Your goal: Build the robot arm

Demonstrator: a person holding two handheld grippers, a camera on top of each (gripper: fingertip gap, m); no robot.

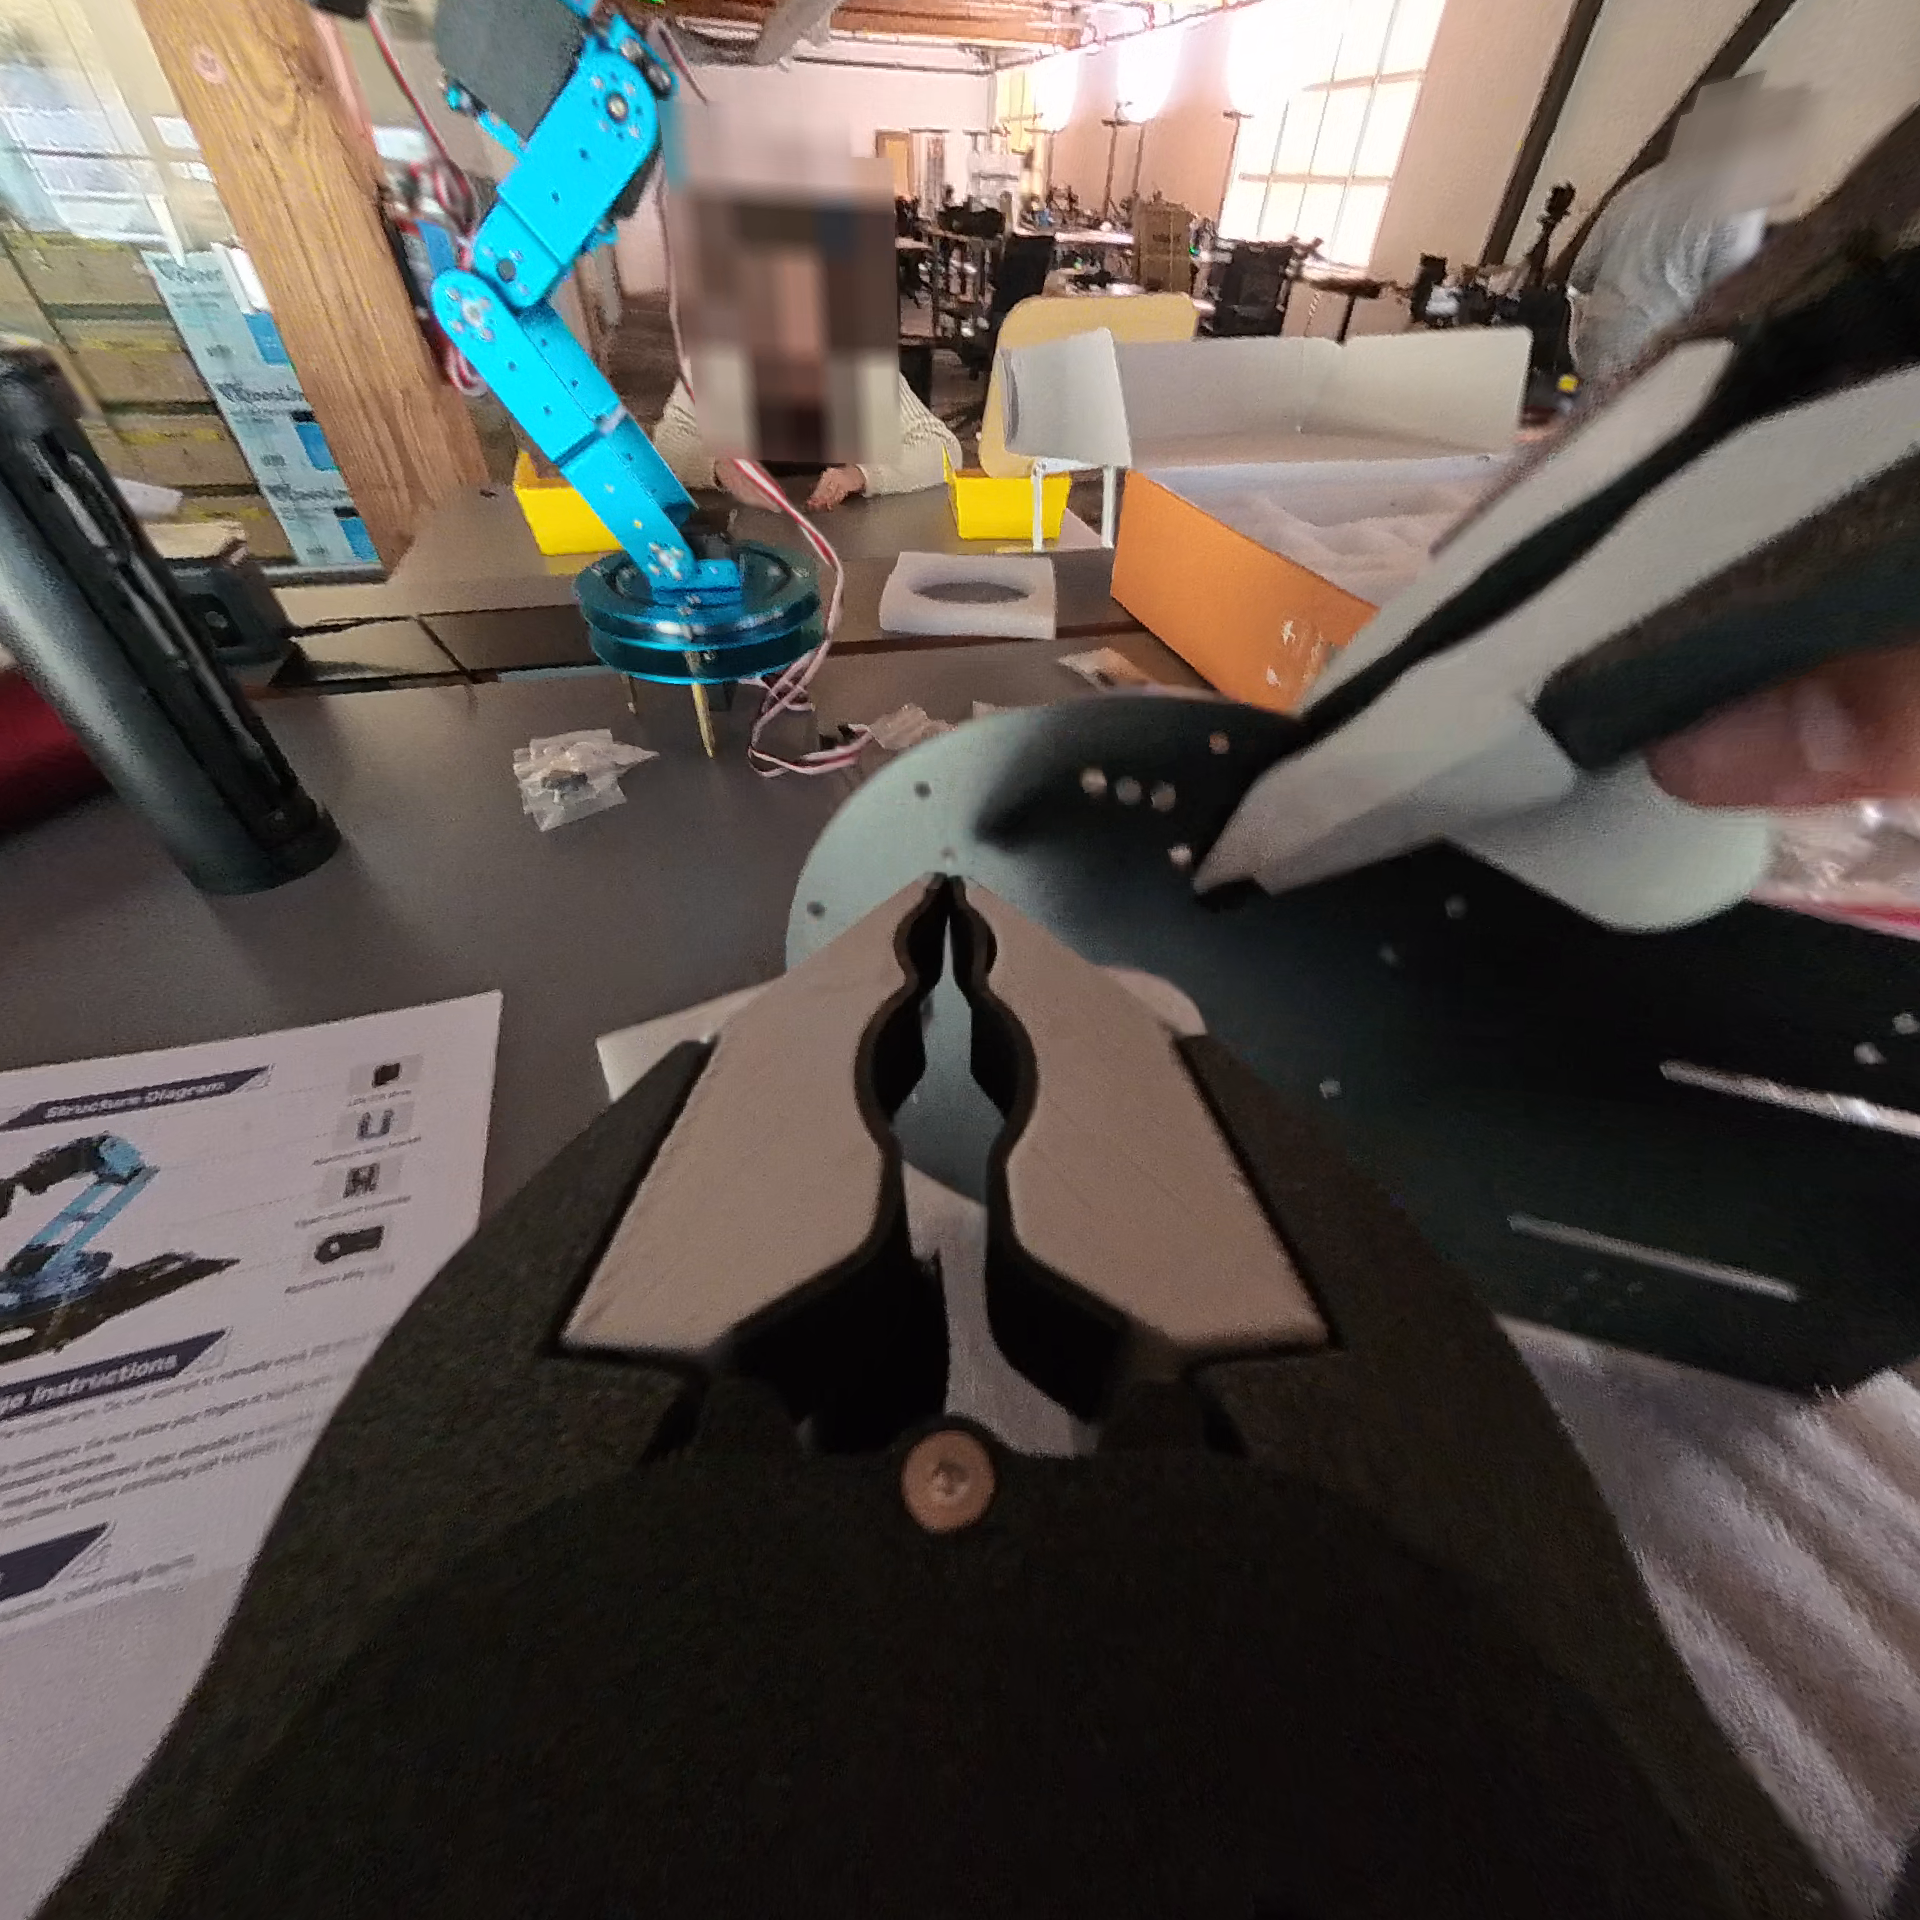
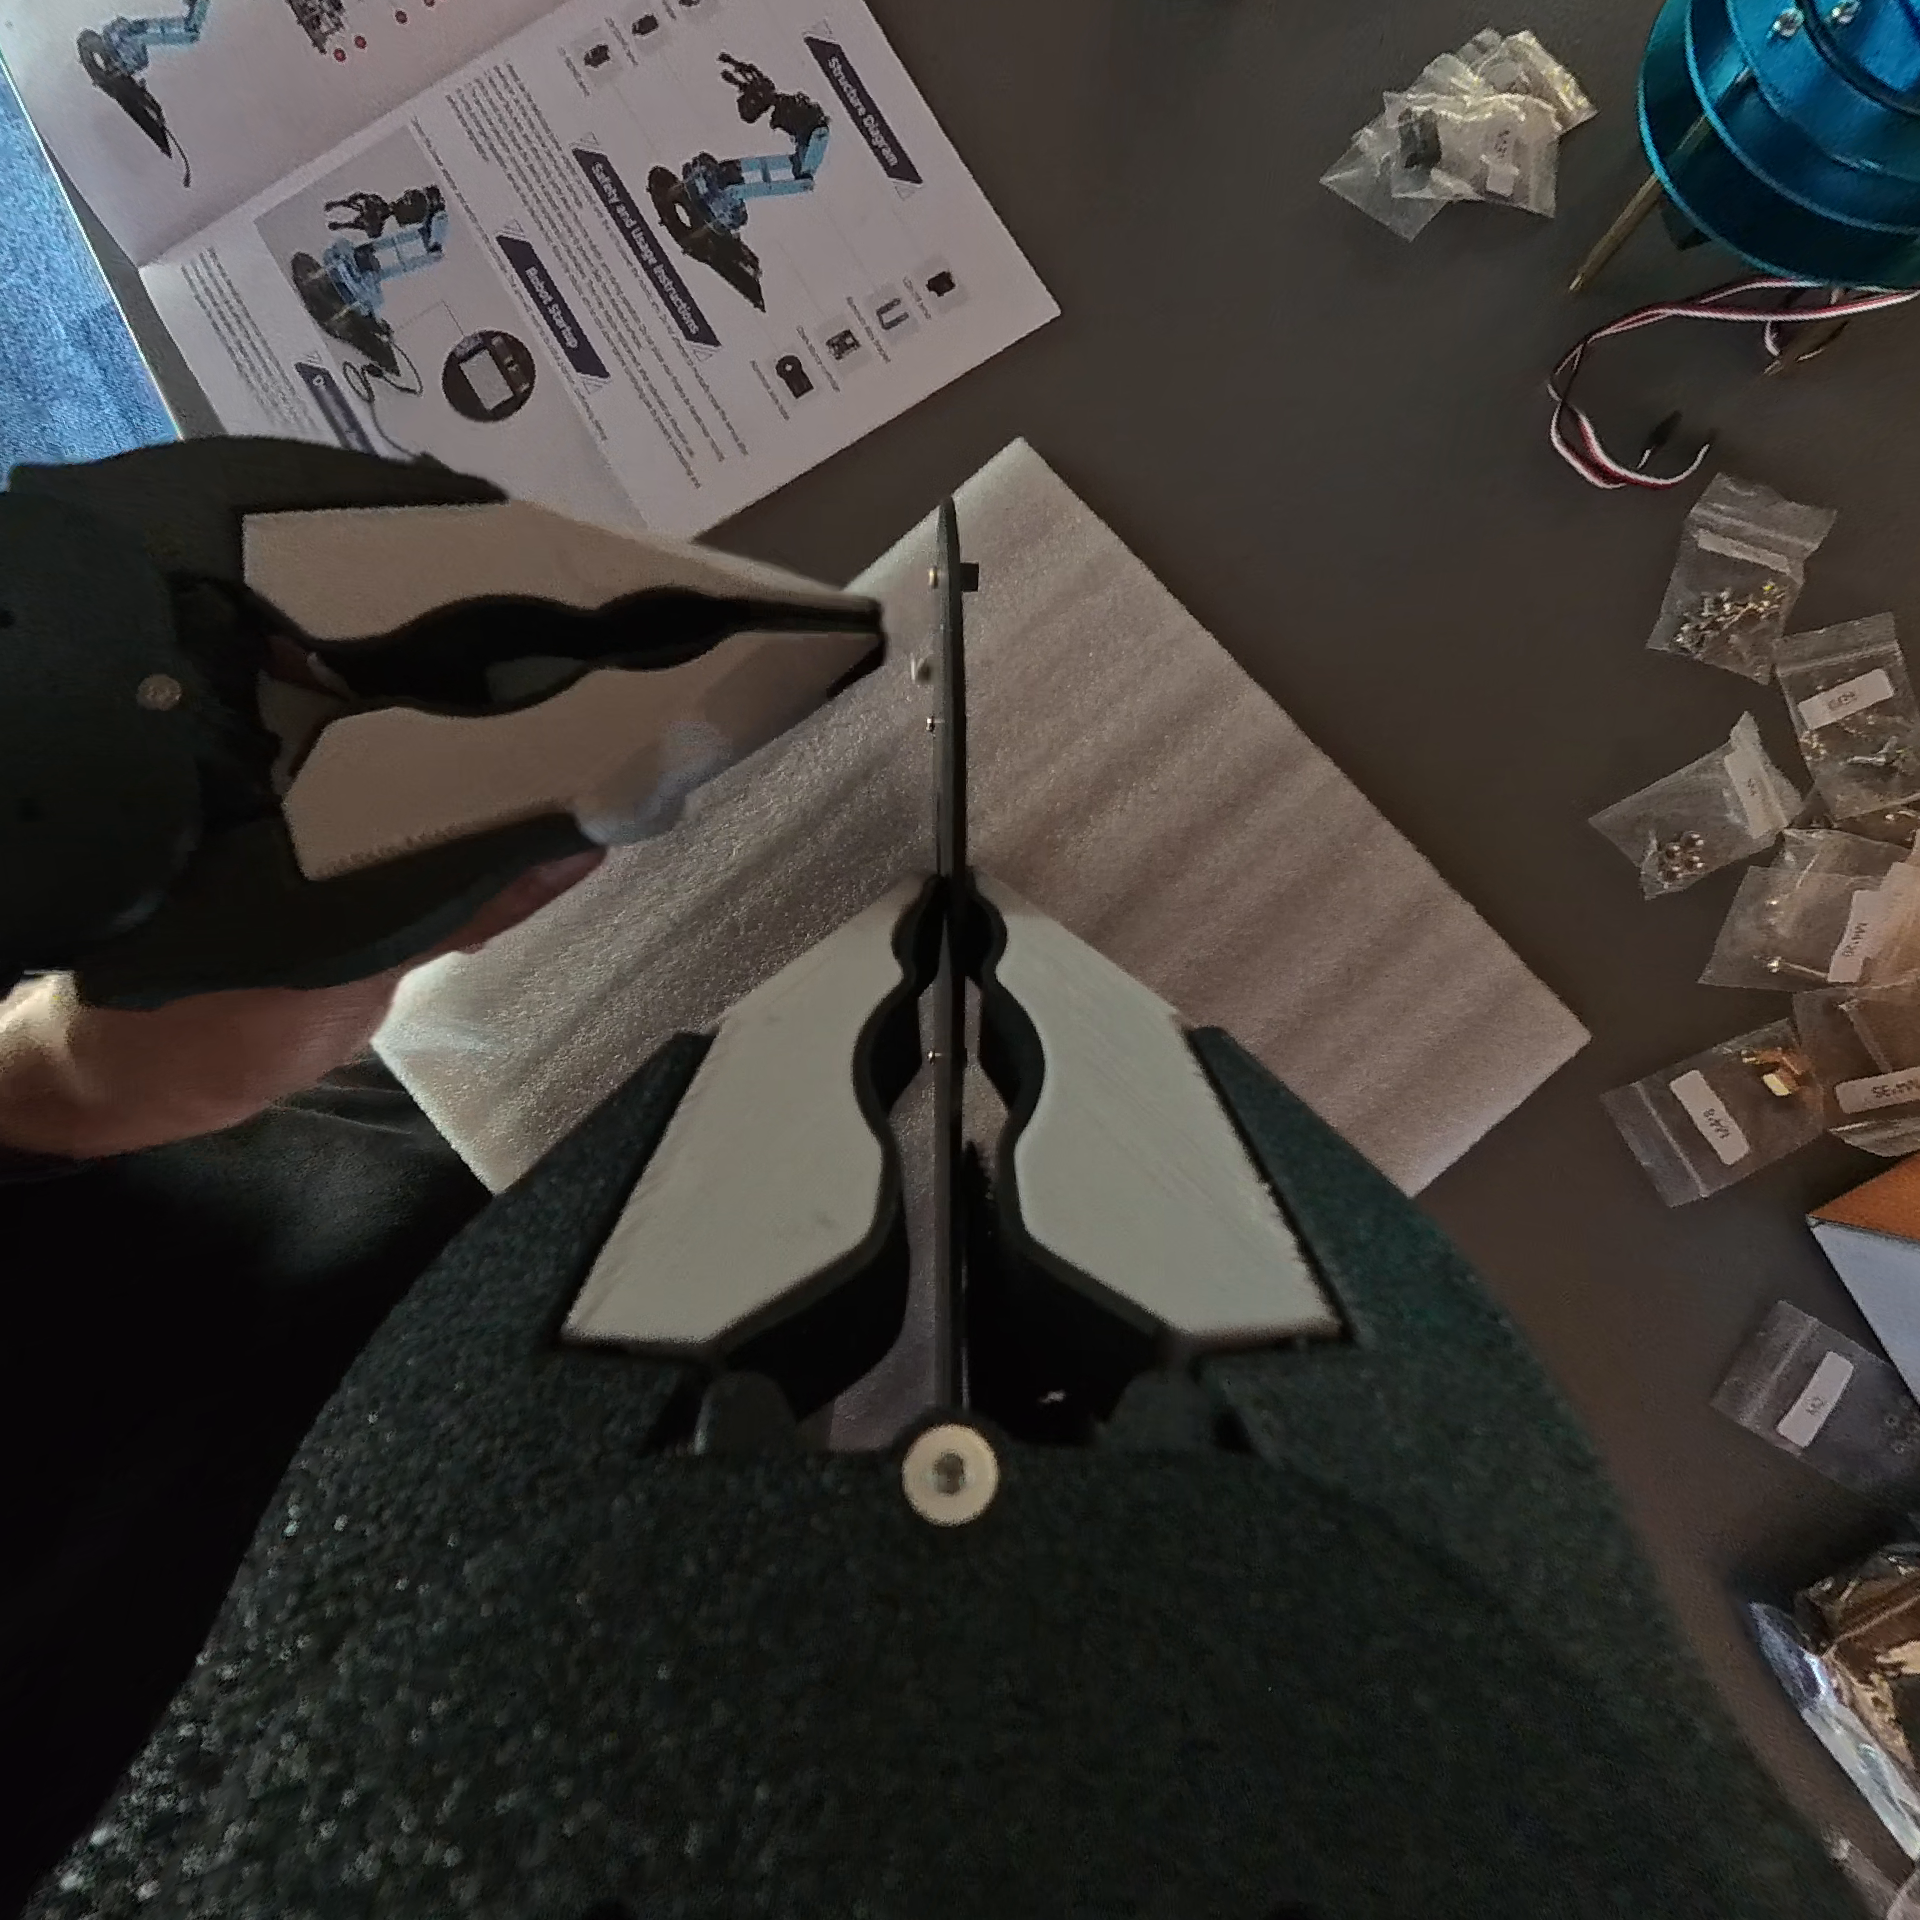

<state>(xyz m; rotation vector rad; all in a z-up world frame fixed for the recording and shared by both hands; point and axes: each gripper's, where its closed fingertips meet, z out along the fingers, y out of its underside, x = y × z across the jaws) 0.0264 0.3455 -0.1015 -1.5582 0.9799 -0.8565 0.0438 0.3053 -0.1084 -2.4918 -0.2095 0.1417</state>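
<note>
Right gripper (image 2: 945,883) clamped tight on a thin black metal plate (image 2: 948,675), seen edge-on and running far out from between the fingers. Held in the air above a white foam sheet (image 2: 1195,831). Left gripper (image 2: 873,623) pinched closed, nothing visible in it, tips at the plate's left face; touching or just beside, cannot tell.

Blue toy robot arm (image 1: 561,312) already standing assembled on its round base at the far side, loose wires (image 2: 1621,436) trailing from it. Small bags of screws (image 2: 1745,810) sealed, to the right.

Dark grey table (image 2: 1247,364). Open paper manual (image 2: 623,260) far left, orange box (image 1: 1216,592) far right. Beyond, a wooden post (image 1: 301,260) and a long bright workshop with windows.
</note>
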